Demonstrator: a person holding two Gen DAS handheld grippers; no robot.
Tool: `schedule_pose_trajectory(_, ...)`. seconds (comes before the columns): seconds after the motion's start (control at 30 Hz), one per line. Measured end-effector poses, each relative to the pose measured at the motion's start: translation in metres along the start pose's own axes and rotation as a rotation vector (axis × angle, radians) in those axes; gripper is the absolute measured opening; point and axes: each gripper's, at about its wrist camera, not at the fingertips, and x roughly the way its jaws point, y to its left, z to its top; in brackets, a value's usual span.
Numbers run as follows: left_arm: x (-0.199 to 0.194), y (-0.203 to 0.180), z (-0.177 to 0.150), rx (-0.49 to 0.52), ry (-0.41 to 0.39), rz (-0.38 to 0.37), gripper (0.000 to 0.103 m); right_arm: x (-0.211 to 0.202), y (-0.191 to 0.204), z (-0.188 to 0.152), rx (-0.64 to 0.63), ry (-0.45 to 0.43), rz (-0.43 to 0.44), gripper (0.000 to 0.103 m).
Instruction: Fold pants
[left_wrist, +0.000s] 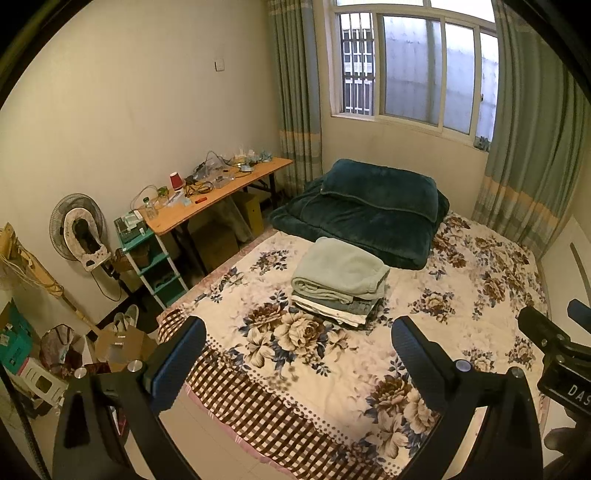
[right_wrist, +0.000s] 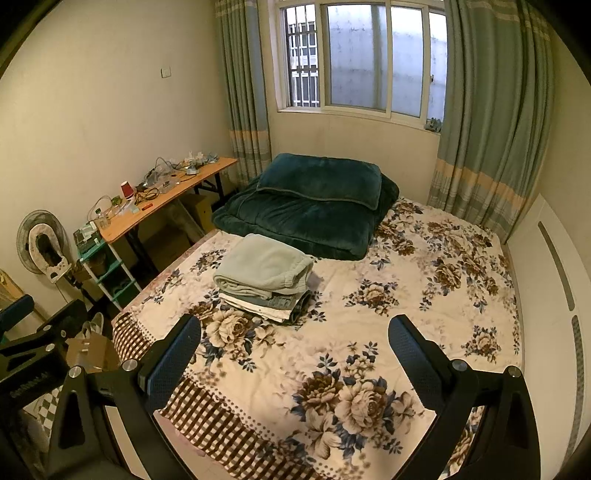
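Left claw spread wide, folded pants stacked beyond it, apart

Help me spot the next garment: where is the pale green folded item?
In both views the pale green folded garment tops the stack of folded clothes mid-bed on the floral bedspread, just in front of the dark green quilt.

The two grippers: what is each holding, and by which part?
Nothing. The left gripper and right gripper are both open above the bed, clear of the folded pile.
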Motion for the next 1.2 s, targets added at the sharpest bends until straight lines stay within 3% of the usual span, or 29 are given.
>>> schedule_pose_trajectory(1.2, -0.0047, -0.0065, 0.0079, 0.007, -0.037, -0.016, 0.103, 0.0019, 0.0059, -0.0037, 0.008, -0.005, -0.001, 0.103)
